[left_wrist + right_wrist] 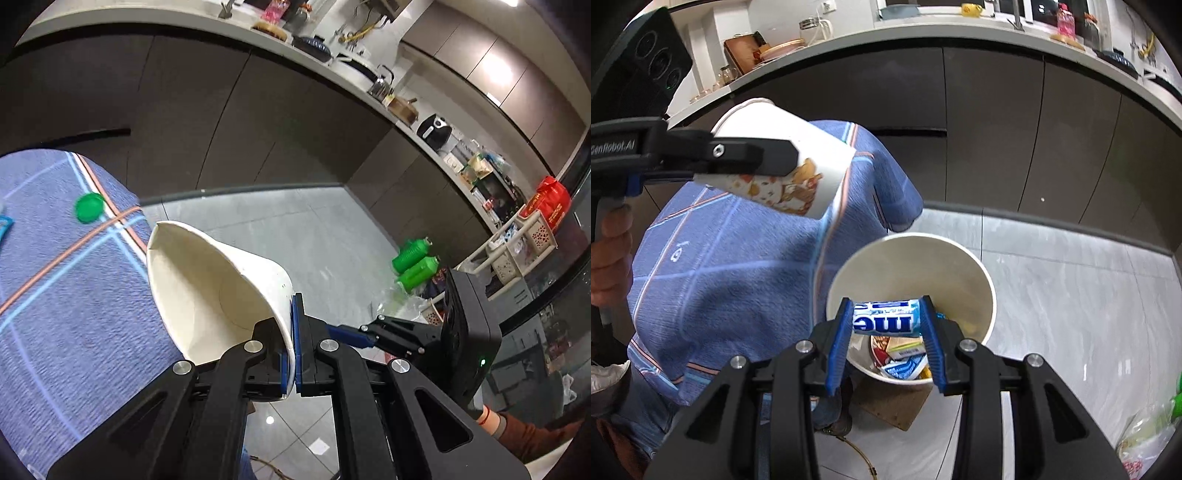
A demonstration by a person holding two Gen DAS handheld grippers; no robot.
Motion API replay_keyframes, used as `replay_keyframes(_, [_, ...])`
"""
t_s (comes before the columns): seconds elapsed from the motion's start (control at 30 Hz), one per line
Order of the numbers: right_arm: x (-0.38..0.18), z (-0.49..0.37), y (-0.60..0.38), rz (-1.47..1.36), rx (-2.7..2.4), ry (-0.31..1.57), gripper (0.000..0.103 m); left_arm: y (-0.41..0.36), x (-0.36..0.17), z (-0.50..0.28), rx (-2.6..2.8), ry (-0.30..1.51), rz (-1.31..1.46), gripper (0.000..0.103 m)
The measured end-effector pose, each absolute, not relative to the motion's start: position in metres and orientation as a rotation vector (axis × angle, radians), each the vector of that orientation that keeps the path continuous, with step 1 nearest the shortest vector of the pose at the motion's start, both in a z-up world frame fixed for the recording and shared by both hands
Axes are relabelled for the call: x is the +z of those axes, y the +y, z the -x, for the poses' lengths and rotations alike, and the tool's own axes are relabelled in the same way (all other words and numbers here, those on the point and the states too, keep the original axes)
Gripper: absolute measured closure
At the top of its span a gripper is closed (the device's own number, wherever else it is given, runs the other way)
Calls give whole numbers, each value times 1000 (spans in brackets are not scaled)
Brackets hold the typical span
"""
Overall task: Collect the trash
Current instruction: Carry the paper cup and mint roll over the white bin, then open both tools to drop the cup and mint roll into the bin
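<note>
The right gripper's (888,334) blue fingers (837,350) are clamping a blue-and-white candy roll (884,320) crosswise between their pads, partly open around it. Directly beneath and beyond those fingertips, a white bin (975,280) is sitting on the grey floor (1071,295), already holding wrappers (903,363). The left gripper's (293,354) fingers (298,332) are pinching the wall of a paper cup (207,288), nearly shut on the thin rim, with the cup lying tilted and its mouth facing the camera. Up and left of the cup, a green cap (88,206) is lying on a blue cloth (74,295).
</note>
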State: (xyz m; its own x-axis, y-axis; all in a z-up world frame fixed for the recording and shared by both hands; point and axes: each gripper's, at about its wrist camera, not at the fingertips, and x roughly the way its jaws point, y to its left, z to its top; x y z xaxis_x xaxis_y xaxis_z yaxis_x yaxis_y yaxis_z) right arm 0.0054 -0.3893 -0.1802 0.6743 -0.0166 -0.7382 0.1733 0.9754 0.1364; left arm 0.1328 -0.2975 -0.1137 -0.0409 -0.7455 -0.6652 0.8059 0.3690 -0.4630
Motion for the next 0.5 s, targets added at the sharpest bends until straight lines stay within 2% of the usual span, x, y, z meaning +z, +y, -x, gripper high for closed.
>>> replay_keyframes(0.5, [-242, -22, -413, -271, -117, 921, 65, -356, -168, -132, -1243, 1123, -193, 101])
